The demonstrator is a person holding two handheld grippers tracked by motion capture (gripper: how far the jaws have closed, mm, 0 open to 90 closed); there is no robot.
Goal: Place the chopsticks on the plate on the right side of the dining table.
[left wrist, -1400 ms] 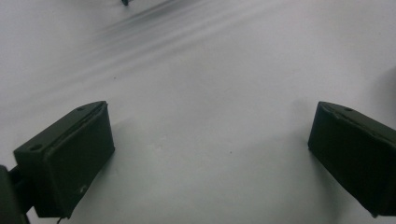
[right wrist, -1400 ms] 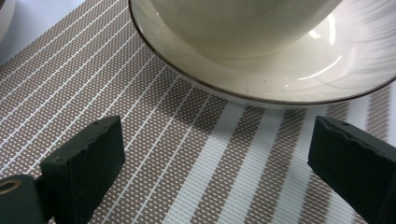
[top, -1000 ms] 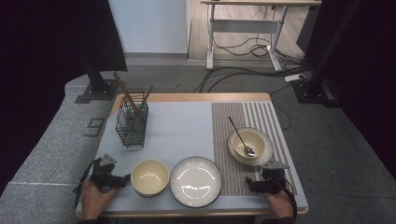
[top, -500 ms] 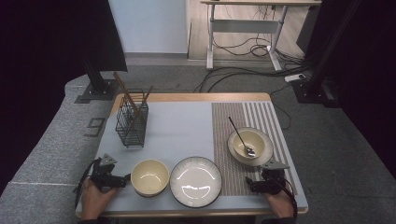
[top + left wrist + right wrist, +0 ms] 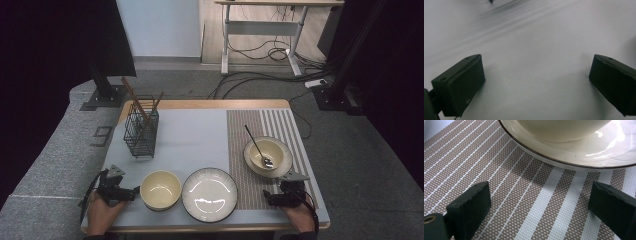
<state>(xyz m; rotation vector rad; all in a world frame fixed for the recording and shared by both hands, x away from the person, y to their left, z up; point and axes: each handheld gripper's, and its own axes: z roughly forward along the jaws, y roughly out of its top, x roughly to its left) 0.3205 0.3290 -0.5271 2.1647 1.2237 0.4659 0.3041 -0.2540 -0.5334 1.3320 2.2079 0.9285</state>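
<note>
While both your grippers sit where they were a second ago, nothing on the table has moved. Left gripper (image 5: 134, 190) rests released just left of the cream bowl (image 5: 160, 189), over smooth grey mat. Right gripper (image 5: 266, 196) is released too, well right of that bowl, on the woven striped placemat (image 5: 239, 150), near the glossy brown-rimmed saucer (image 5: 564, 157).

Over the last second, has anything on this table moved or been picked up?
Nothing visibly changed. The left gripper rests open on the grey mat beside the empty bowl, and the right gripper rests open on the striped placemat below the bowl with the spoon. Neither has taken hold of anything. The ribbed plate and wire basket sit as before.
</note>
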